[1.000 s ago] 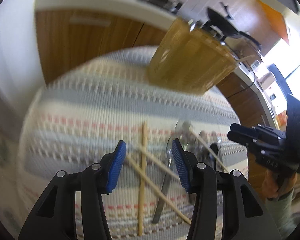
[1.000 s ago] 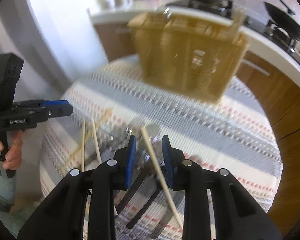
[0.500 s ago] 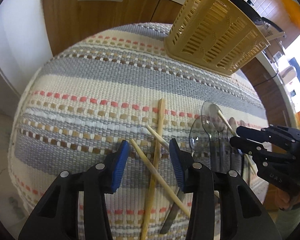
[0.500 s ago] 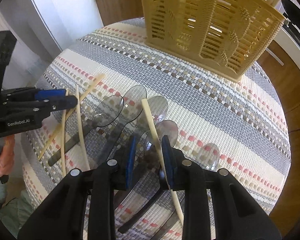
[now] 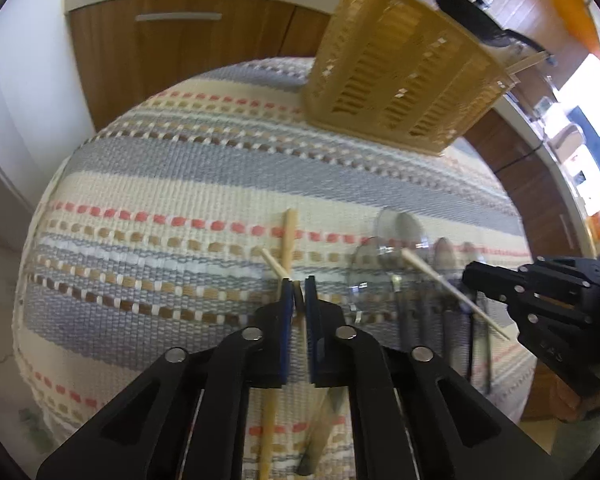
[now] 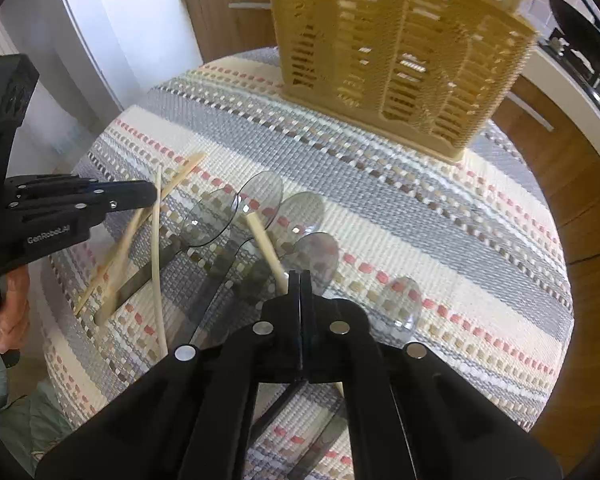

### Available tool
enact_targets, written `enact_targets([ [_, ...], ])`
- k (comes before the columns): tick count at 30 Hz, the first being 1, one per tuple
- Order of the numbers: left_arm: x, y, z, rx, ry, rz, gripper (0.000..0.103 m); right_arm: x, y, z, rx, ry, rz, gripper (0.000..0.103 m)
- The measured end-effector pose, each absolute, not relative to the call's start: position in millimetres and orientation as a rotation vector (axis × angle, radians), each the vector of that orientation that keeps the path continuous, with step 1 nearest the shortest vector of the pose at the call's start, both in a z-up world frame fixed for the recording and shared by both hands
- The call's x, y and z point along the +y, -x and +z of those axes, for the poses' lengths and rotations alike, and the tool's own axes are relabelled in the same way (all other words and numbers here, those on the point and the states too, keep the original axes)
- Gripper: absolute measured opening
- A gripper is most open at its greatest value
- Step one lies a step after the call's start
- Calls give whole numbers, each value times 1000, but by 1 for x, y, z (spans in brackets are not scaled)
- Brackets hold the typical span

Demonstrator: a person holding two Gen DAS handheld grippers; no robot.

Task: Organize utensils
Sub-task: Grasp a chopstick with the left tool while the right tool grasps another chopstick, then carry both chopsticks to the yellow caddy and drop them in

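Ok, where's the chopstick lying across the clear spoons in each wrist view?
Left wrist: the chopstick runs diagonally at right of centre, over the clear spoons, just left of the right gripper.
Right wrist: the same chopstick sits at centre, running up-left from the closed fingertips.
Shared landmark: the yellow slotted basket, at the cloth's far edge.

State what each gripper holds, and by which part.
The left gripper is shut on a chopstick partway along its shaft. The right gripper is shut on another chopstick, also partway along.

Round table under striped woven cloth [image 6: 440, 216]; on cloth: slotted basket [image 6: 396, 60], chopsticks [image 6: 156, 248], clear spoons [image 6: 260, 196].
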State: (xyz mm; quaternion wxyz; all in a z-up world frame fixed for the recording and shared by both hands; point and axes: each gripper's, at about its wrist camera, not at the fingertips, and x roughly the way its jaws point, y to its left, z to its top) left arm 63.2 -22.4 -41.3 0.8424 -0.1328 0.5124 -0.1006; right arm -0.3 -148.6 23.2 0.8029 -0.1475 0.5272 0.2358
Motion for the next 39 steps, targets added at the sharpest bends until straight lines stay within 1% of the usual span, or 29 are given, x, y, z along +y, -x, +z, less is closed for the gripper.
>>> enact_targets([
  [6, -11, -64, -20, 1044, 264, -277, 3, -168, 1, 40, 1101, 257, 537, 0],
  [8, -3, -66, -17, 1047, 249, -275, 3, -169, 3, 42, 1117, 235, 601, 1],
  [9, 0, -67, -17, 1049, 241, -268, 3, -166, 4, 42, 1133, 234, 636, 3],
  [11, 9, -69, -20, 1058, 233, -251, 3, -156, 6, 39, 1146, 267, 665, 9],
  [12, 12, -71, -22, 1063, 233, -245, 3, -149, 8, 37, 1147, 302, 677, 16],
  [13, 17, -72, -24, 1069, 235, -239, 3, -143, 9, 35, 1152, 320, 688, 25],
  [14, 20, -72, -26, 1073, 236, -236, 3, -139, 9, 32, 1161, 335, 704, 31],
  [15, 23, -73, -28, 1081, 236, -233, 3, -135, 12, 31, 1163, 343, 713, 41],
  [16, 25, -74, -31, 1086, 234, -231, 3, -129, 14, 30, 1162, 356, 722, 42],
  [20, 33, -77, -42, 1109, 230, -230, 4, -111, 19, 29, 1200, 337, 783, 42],
  [23, 31, -82, -48, 1123, 220, -247, 4, -95, 18, 20, 1277, 308, 796, 40],
  [24, 30, -83, -49, 1128, 215, -255, 4, -88, 19, 17, 1300, 302, 808, 36],
  [26, 26, -85, -51, 1136, 192, -268, 4, -79, 20, 10, 1328, 322, 800, 32],
  [28, 22, -87, -52, 1142, 168, -277, 5, -70, 23, 3, 1342, 360, 772, 19],
  [29, 20, -88, -52, 1145, 158, -284, 5, -67, 23, 0, 1353, 373, 762, 16],
  [30, 19, -88, -53, 1151, 140, -293, 5, -65, 24, -3, 1362, 380, 758, 7],
  [31, 18, -89, -53, 1152, 129, -294, 5, -63, 25, -6, 1363, 397, 746, 5],
  [32, 18, -88, -53, 1148, 114, -298, 7, -62, 27, -5, 1351, 410, 739, 5],
  [33, 18, -87, -53, 1146, 110, -303, 15, -60, 27, -5, 1352, 408, 739, 5],
  [35, 21, -84, -51, 1145, 114, -306, 24, -63, 28, -2, 1349, 374, 746, 4],
  [39, 24, -75, -54, 1188, 133, -341, 25, -75, 27, 10, 1320, 326, 765, 4],
])
